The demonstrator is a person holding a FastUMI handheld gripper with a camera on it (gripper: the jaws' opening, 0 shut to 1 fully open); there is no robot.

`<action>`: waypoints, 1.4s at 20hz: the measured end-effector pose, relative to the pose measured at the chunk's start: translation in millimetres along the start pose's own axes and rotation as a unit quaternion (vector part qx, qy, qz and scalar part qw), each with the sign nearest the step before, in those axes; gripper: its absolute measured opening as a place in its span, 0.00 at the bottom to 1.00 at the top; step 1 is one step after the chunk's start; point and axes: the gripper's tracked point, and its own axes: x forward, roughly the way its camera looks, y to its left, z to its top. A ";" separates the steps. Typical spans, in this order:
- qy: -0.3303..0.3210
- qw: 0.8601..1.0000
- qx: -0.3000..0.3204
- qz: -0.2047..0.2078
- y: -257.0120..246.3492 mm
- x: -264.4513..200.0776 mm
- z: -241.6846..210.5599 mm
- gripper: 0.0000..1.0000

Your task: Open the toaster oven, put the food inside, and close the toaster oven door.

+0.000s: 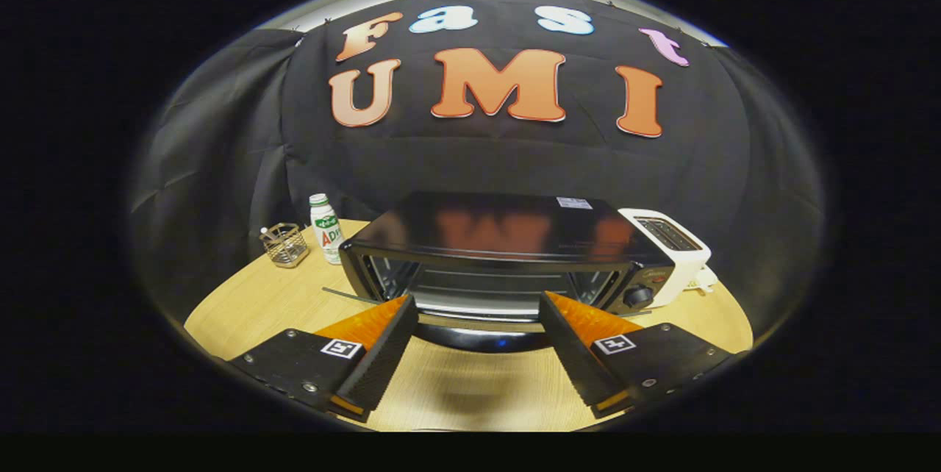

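Observation:
A black toaster oven (507, 229) stands on the round wooden table (257, 303), just ahead of my fingers. Its door (478, 338) is folded down toward me, and the door's glossy front edge lies between my two fingertips. Through the opening I see the wire rack (478, 287) and the shiny inner walls; I cannot make out any food on it. A black knob (638, 295) sits on the oven's right front panel. My gripper (478, 303) is open wide, one finger on each side of the lowered door, and neither finger presses on anything.
A white pop-up toaster (673, 248) stands close against the oven's right side. Left of the oven are a white bottle with a green label (326, 229) and a small wire basket (285, 244). Bare tabletop lies under my fingers.

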 end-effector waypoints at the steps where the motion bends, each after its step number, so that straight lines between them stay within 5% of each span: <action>1: 0.002 1.000 -0.002 -0.001 1.3 -4.8 -6.2 0.99; 19: 0.131 0.990 0.050 -0.023 8.8 -35.8 -162.4 1.00; 28: 0.132 0.991 0.000 -0.032 7.1 -34.8 -167.4 1.00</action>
